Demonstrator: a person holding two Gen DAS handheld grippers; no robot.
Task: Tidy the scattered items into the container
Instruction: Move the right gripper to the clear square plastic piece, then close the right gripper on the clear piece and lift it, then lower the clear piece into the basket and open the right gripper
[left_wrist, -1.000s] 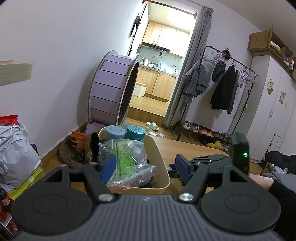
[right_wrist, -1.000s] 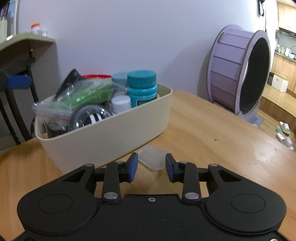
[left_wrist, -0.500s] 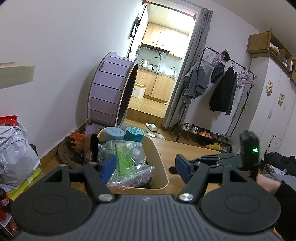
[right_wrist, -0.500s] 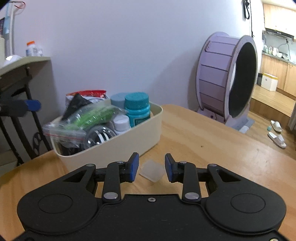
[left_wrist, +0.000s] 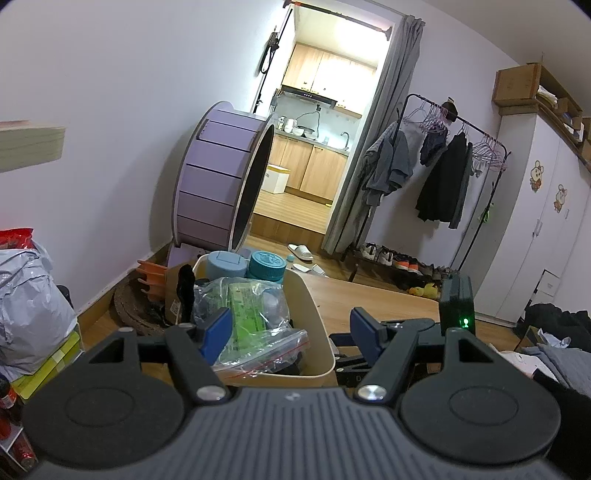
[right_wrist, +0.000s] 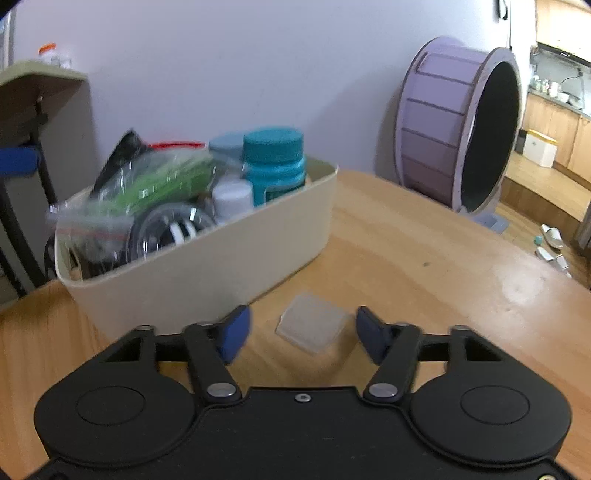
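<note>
A cream container (right_wrist: 207, 254) stands on the wooden table (right_wrist: 443, 266), full of items: a teal-capped bottle (right_wrist: 275, 162), a white bottle (right_wrist: 233, 197), a clear bag with green contents (right_wrist: 155, 188). A small translucent square lid (right_wrist: 313, 326) lies flat on the table beside the container. My right gripper (right_wrist: 303, 334) is open, its blue pads either side of the lid, just short of it. My left gripper (left_wrist: 291, 332) is open and empty, held above the container's near end (left_wrist: 317, 325). The right gripper shows in the left wrist view (left_wrist: 406, 328).
A large purple wheel (right_wrist: 458, 125) stands on the floor beyond the table's far edge. A shelf with a bottle (right_wrist: 48, 55) is at the left. A clothes rack (left_wrist: 436, 177), shoes and a doorway lie beyond the table.
My right gripper has opened wider and moved closer to the lid and container. The left gripper has stayed open over the container, barely moving.
</note>
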